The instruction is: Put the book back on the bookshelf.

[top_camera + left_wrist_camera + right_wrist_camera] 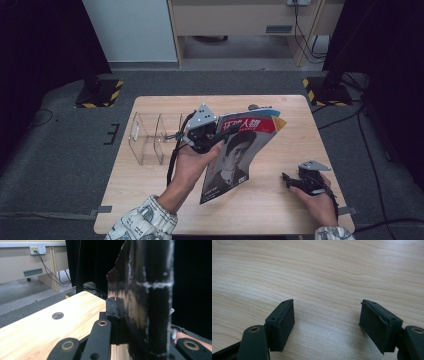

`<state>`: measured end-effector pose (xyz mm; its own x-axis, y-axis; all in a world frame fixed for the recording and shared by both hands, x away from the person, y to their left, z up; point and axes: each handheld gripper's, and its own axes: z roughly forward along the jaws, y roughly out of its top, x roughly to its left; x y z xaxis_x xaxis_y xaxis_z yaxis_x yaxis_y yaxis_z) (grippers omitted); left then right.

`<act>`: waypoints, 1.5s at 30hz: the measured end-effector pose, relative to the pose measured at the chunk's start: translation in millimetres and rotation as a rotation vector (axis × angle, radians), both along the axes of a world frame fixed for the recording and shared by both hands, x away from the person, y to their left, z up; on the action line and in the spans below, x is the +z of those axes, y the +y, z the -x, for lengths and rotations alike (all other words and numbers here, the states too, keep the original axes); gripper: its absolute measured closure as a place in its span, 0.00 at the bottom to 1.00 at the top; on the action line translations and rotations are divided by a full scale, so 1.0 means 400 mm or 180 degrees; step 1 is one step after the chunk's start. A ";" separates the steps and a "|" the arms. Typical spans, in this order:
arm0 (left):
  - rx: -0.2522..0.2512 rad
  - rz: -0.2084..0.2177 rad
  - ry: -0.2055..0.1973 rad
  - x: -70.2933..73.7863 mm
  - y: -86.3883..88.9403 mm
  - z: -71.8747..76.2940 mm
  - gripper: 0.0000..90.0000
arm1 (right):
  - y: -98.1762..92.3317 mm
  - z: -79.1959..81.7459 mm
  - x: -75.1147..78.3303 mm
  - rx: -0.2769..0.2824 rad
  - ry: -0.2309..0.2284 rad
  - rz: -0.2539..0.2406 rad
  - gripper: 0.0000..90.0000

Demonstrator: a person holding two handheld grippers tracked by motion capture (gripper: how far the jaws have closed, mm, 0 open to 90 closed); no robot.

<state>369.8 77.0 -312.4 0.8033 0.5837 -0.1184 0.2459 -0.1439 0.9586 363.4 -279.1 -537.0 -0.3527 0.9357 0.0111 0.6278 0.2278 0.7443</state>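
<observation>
Item: magazine point(239, 150), lifted upright and tilted over the table point(150, 195) centre, just right of a clear acrylic rack point(150, 137). Left gripper point(207, 135) jaws clenched on its near-left edge. Right gripper point(290, 181), near right, well apart from it; jaws released, nothing between.

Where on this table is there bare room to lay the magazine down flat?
The near strip of the table, between the left sleeve and the right gripper, is bare, as is the far strip behind the clear file rack. It is crowded mid-table, where the left gripper holds the magazine beside the rack.
</observation>
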 end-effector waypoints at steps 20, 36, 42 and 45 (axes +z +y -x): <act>0.0085 0.0129 0.0041 -0.005 0.075 0.030 0.96 | 0.003 0.000 0.000 0.0015 -0.0006 0.0016 0.31; 0.0214 0.0187 0.0063 -0.012 0.157 0.054 0.96 | 0.003 0.000 -0.001 0.0017 -0.0009 0.0010 0.31; 0.0261 0.0224 0.0058 -0.012 0.192 0.068 0.96 | 0.003 0.000 -0.001 0.0022 -0.0013 0.0011 0.31; 0.0288 0.0243 0.0049 -0.012 0.210 0.075 0.96 | 0.004 0.000 -0.001 0.0021 -0.0012 0.0007 0.31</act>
